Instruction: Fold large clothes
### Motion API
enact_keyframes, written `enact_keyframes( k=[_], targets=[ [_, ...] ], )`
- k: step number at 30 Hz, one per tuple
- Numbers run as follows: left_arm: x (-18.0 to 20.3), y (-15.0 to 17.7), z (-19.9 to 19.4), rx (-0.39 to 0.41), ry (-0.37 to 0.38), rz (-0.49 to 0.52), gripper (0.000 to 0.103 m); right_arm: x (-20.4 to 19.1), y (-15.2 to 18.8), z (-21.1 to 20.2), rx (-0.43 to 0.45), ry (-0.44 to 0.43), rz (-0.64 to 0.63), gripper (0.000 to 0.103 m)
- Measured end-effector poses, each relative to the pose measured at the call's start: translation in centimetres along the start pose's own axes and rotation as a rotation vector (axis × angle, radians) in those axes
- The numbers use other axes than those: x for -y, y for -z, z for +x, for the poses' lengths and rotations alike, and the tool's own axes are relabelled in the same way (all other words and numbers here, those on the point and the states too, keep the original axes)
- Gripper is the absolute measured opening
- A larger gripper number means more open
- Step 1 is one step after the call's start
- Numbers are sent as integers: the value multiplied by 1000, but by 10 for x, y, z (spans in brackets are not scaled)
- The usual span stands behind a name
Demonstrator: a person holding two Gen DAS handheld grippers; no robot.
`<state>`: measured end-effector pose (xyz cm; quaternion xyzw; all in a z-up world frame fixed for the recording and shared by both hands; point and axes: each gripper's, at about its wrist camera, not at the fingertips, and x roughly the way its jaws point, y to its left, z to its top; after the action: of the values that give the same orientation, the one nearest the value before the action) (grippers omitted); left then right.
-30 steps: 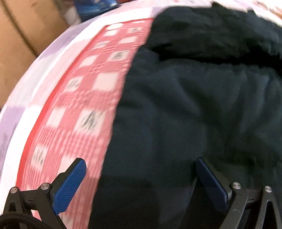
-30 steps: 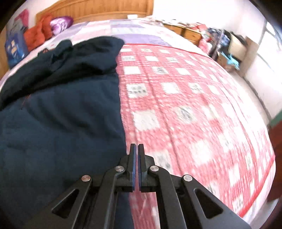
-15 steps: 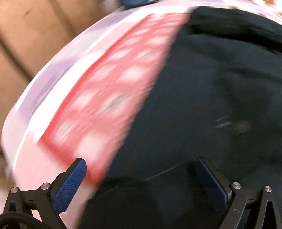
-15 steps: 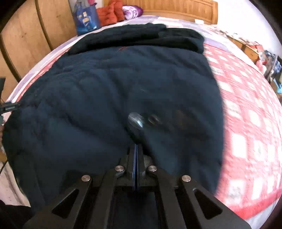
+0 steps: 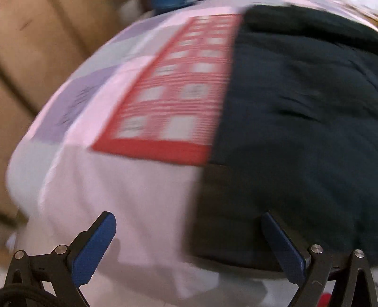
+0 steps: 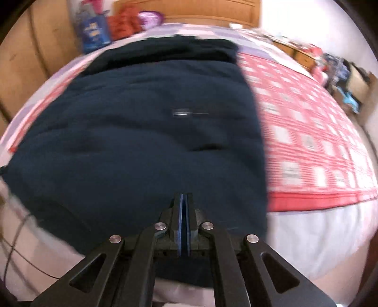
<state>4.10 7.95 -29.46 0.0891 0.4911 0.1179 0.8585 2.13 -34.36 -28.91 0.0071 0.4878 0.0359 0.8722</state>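
A large dark navy garment [image 6: 141, 141] lies spread flat on the bed, its far end folded into a thicker band. In the left wrist view the garment [image 5: 295, 130] fills the right side and its near hem hangs over the bed's edge. My left gripper [image 5: 187, 217] is wide open above the hem's left corner, with one fingertip over the white sheet [image 5: 118, 189] and the other over the dark cloth. My right gripper [image 6: 183, 196] hovers above the hem's middle. Its jaws are just opening from shut, with a thin slit and nothing between them.
A red checked cover [image 6: 307, 141] lies under the garment and stretches right. The wooden headboard [image 6: 189, 9], a blue bag [image 6: 94, 30] and orange clothes [image 6: 122, 23] are at the far end. Wooden panels [image 5: 35, 47] stand left, clutter [image 6: 342, 70] right, and a cable [image 6: 14, 248] hangs low left.
Both grippers have drawn back toward the foot of the bed, bringing the hem and white sheet into view. The right gripper swung from the checked cover to over the garment.
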Motion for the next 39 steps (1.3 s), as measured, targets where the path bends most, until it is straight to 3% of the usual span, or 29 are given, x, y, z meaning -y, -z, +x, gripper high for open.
enact_keyframes(
  k=[2,4,8,12,22,30,33,34,35,36,38,39],
  targets=[
    [8,3,6,-2,6,48,102,-16,5,3,-9,-16,-8,4],
    [-1,6,14,-8,13,35,102,-16,12,7,-17,36,-10,4],
    [-39,16,15,-2,6,-28,103,53,32,-5,-35,198,203,4],
    [-48,26,4,22,8,1,103,83,45,-27,-36,312,213,4],
    [-28,36,0,33,-2,101,102,69,81,-39,-66,280,295,4],
    [-28,-19,19,148,-22,1,102,68,85,-43,-39,356,321,4],
    [-33,-33,24,150,0,-38,103,75,85,-42,-38,385,323,5],
    [-33,-35,26,145,1,-44,103,75,86,-41,-43,392,317,7],
    [-33,-36,28,143,3,-45,103,75,87,-39,-46,401,307,23],
    [-32,-35,29,141,2,-45,103,73,88,-37,-47,405,295,48],
    [-30,-34,31,131,-2,-44,103,69,90,-35,-34,408,268,65],
    [-29,-32,31,127,-4,-43,103,65,91,-34,-27,404,251,65]
  ],
)
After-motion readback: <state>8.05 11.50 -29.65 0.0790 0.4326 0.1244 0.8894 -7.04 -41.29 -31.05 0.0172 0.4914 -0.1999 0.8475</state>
